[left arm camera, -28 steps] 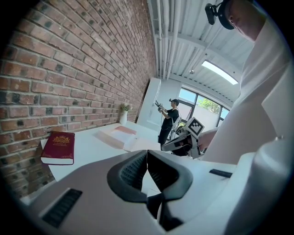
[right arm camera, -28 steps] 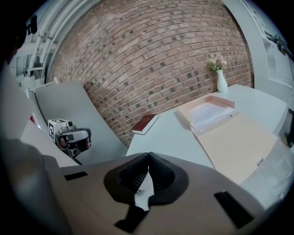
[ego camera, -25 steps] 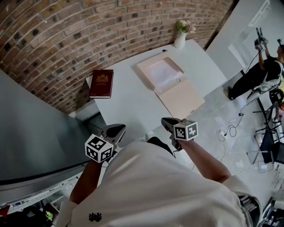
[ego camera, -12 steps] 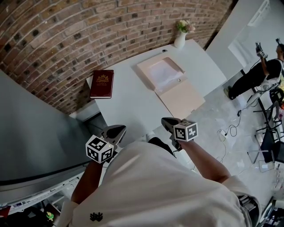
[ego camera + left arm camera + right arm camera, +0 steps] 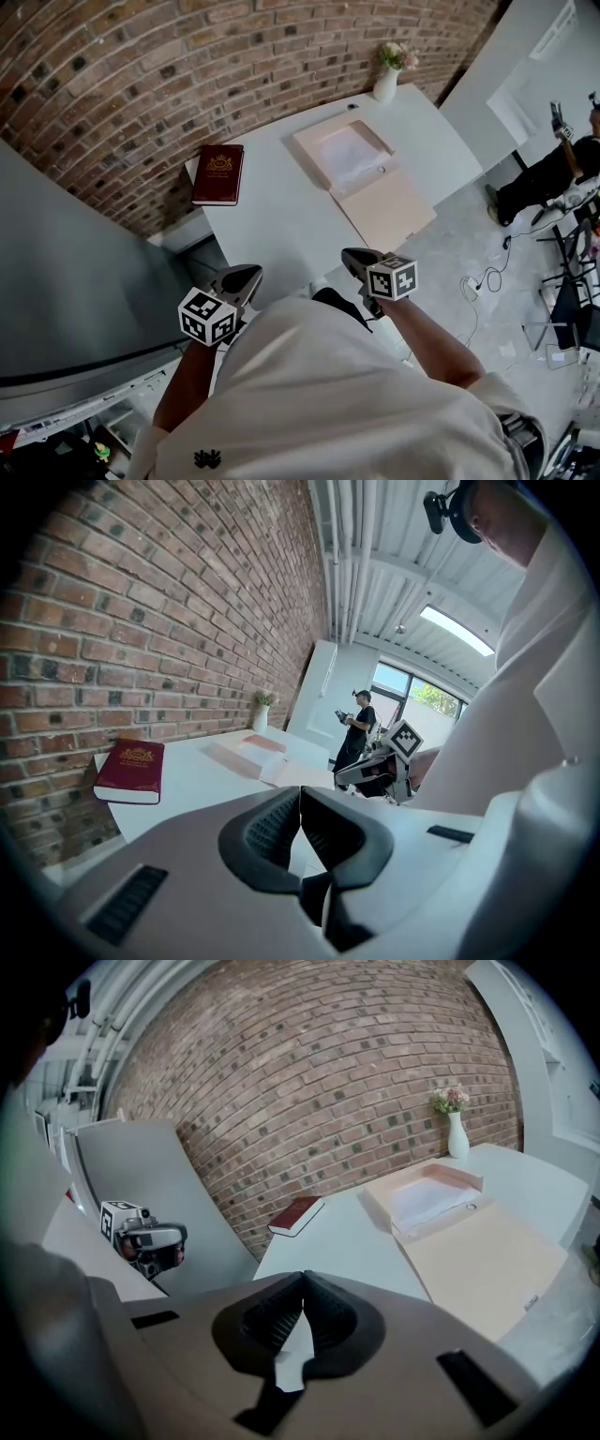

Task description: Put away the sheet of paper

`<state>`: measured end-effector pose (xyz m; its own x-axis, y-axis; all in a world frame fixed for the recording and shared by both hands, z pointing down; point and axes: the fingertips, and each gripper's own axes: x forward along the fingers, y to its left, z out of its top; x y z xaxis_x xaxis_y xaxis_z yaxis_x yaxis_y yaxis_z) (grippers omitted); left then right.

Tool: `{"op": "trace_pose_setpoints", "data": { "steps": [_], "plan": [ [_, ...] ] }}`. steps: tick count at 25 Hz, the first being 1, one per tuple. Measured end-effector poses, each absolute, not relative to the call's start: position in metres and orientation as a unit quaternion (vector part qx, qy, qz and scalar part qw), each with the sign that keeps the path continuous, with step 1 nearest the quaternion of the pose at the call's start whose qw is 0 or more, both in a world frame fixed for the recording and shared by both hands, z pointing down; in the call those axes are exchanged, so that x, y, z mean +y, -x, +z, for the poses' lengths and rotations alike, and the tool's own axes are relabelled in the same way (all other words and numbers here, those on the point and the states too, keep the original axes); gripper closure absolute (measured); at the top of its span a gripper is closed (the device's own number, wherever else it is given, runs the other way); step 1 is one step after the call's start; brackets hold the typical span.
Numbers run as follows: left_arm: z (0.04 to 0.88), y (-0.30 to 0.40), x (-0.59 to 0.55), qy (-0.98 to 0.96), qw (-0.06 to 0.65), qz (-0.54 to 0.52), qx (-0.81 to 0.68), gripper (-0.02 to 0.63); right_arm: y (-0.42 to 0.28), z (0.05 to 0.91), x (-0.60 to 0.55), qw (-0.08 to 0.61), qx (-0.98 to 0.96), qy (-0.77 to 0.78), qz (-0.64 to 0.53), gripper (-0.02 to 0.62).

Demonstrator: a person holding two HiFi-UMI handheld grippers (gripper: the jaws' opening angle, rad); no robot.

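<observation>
- Head view shows you standing at the near end of a white desk point(image 5: 281, 220). You have one pair of tongs in each hand, and both are up in the air close to your body.
- Your left tongs point(image 5: 242, 277) are closed. In the left gripper view the two dark pads point(image 5: 267, 832) meet at the tips. Nothing is between them.
- Your right tongs point(image 5: 357, 262) are closed too. In the right gripper view the pads point(image 5: 332, 1316) touch each other and hold nothing.
- The sheet of paper point(image 5: 349, 155) is white. It lies inside the tray part of a flat tan box point(image 5: 307, 161) on the far half of the desk. It is well apart from both tongs.
- The box's lid point(image 5: 386, 211) is open. It lies flat on the desk, on the side of the box that is nearer to you.
- A dark red book point(image 5: 217, 174) lies flat at the desk's left side, near the brick wall point(image 5: 141, 66). It is apart from the box.
- A white vase point(image 5: 385, 86) with flowers stands at the far corner of the desk, past the box.
- Another person point(image 5: 548, 169) is on the floor off to your right, well away from the desk.
</observation>
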<state>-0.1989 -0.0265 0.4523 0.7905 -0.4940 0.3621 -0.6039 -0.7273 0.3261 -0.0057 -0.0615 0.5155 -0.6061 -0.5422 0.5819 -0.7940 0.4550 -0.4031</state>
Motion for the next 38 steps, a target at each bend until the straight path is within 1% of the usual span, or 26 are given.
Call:
{"op": "trace_pose_setpoints", "data": {
  "steps": [7,18,32,38],
  "plan": [
    [0.459,0.198,-0.03,-0.916,0.225,0.128,-0.305,0.583,-0.002,0.516,-0.067,0.189,-0.833,-0.403,0.328,0.568],
    [0.465,0.17,-0.06,-0.913,0.232,0.132,-0.31,0.583,-0.037,0.526,-0.099,0.19,-0.828,-0.412,0.33,0.568],
    [0.456,0.118,-0.13,-0.907,0.229,0.138,-0.324,0.583,-0.108,0.547,-0.199,0.181,-0.813,-0.43,0.347,0.568],
    [0.45,0.1,-0.154,-0.903,0.228,0.144,-0.336,0.583,-0.136,0.56,-0.246,0.146,-0.793,-0.44,0.396,0.568]
  ]
}}
